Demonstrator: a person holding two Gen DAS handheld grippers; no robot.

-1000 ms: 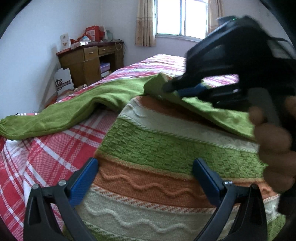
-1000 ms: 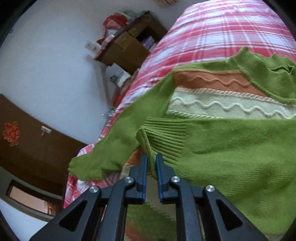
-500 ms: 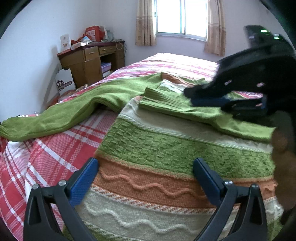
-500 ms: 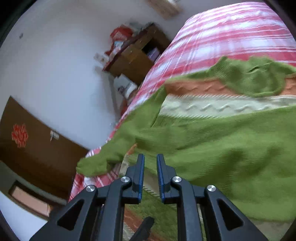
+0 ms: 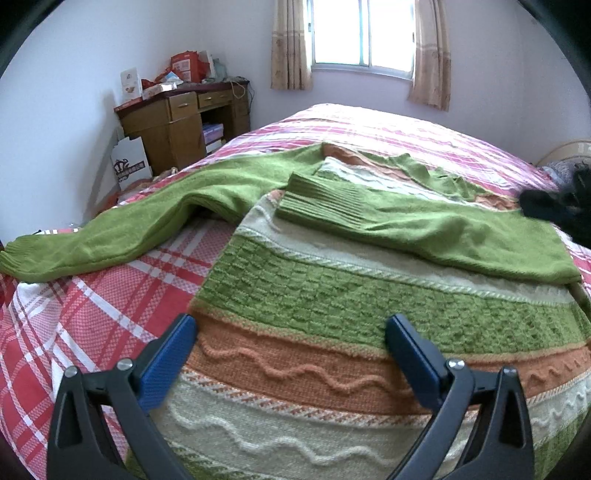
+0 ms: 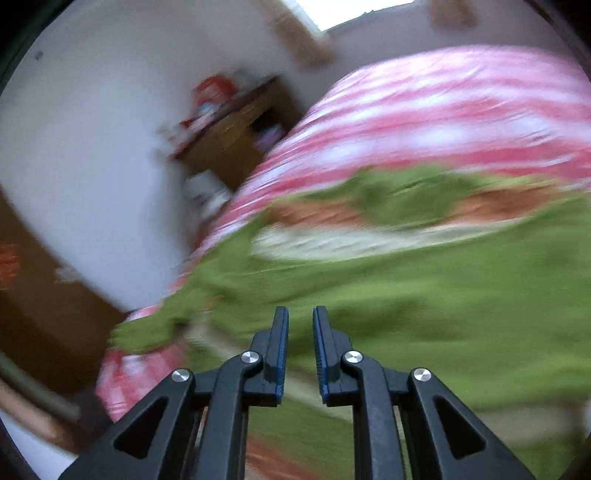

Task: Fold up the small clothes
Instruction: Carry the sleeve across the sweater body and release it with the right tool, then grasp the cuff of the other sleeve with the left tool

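A knitted sweater [image 5: 332,295] with green, orange and cream stripes lies flat on the bed. Its right green sleeve [image 5: 424,225] is folded across the chest, ribbed cuff [image 5: 317,199] lying free. The other sleeve [image 5: 122,232] stretches out to the left over the bed's edge. My left gripper [image 5: 291,343] stands wide open just above the sweater's lower stripes, holding nothing. In the blurred right wrist view, my right gripper [image 6: 300,325] hangs above the green sleeve [image 6: 424,314], its jaws nearly together with nothing between them. A dark blur [image 5: 550,208] at the right edge is that gripper's body.
The bed has a red, pink and white checked sheet [image 5: 92,314]. A wooden desk [image 5: 177,122] with boxes on it stands against the far left wall, a white paper bag [image 5: 131,166] beside it. A curtained window [image 5: 362,33] is behind the bed.
My right gripper let go of the sleeve's cuff, which now lies on the chest. It then drew back to the right, nearly out of the left wrist view. The left gripper stayed put.
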